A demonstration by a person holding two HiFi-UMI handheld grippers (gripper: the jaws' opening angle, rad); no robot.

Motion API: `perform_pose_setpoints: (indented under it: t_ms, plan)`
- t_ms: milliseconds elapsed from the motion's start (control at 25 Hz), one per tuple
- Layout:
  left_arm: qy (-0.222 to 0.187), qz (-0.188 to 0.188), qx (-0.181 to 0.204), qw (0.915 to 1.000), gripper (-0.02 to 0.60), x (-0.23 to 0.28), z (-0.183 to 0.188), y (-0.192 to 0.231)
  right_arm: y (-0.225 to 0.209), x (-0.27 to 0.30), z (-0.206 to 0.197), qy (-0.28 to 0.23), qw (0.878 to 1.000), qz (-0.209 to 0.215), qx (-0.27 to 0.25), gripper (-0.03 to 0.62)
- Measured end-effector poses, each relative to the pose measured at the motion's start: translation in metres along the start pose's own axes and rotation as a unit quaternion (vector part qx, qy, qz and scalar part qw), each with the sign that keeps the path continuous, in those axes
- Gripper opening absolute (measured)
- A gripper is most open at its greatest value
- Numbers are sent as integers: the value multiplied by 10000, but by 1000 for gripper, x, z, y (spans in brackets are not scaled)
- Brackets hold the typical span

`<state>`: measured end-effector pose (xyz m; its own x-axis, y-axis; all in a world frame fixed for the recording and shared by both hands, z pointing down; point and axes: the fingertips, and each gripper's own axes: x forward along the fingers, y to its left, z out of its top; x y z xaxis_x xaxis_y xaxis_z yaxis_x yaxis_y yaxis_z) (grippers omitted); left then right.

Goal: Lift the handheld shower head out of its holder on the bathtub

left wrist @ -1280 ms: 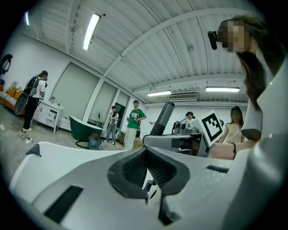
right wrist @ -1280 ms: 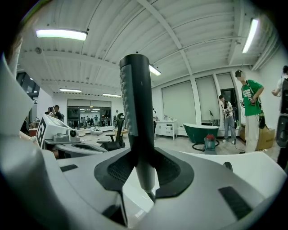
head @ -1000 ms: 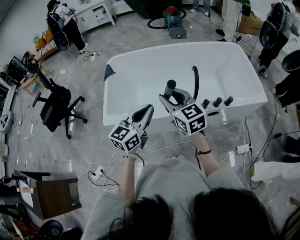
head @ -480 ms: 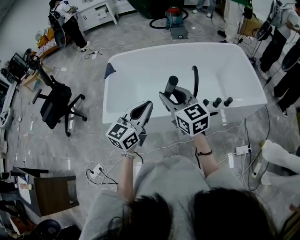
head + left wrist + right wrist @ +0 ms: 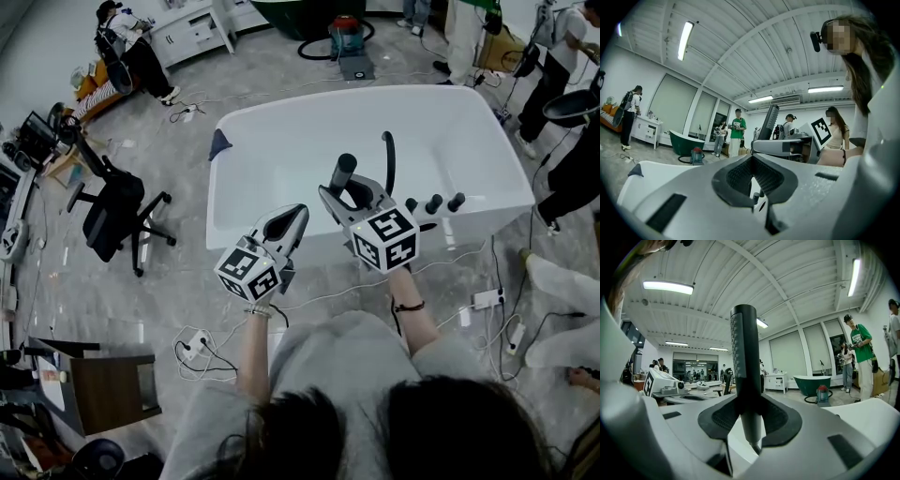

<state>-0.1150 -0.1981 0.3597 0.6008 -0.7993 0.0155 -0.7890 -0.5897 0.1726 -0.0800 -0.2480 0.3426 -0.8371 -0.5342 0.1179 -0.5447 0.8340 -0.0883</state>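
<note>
Head view: the shower head [image 5: 341, 172] stands upright at the white bathtub's [image 5: 281, 112] near rim, clamped in the right gripper's [image 5: 345, 192] jaws. The left gripper [image 5: 286, 223] hovers just beside it, outside the rim, jaws together on nothing. Three knobs [image 5: 433, 203] sit to the right on the rim. Open basin lies beyond, and floor reaches left to an office chair [image 5: 112, 211].

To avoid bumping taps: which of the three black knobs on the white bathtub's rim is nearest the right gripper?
The leftmost black round knob, beside the marker cube of the right gripper; the other two sit farther right along the rim.
</note>
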Motion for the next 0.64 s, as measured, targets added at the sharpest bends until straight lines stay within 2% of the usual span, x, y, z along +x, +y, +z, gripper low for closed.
perform_pose_setpoints:
  t_ms: [640]
  plan:
    - [40, -33, 51, 10000, 6, 3, 0, -5, -3, -4, -2, -18, 9999, -7, 100, 133]
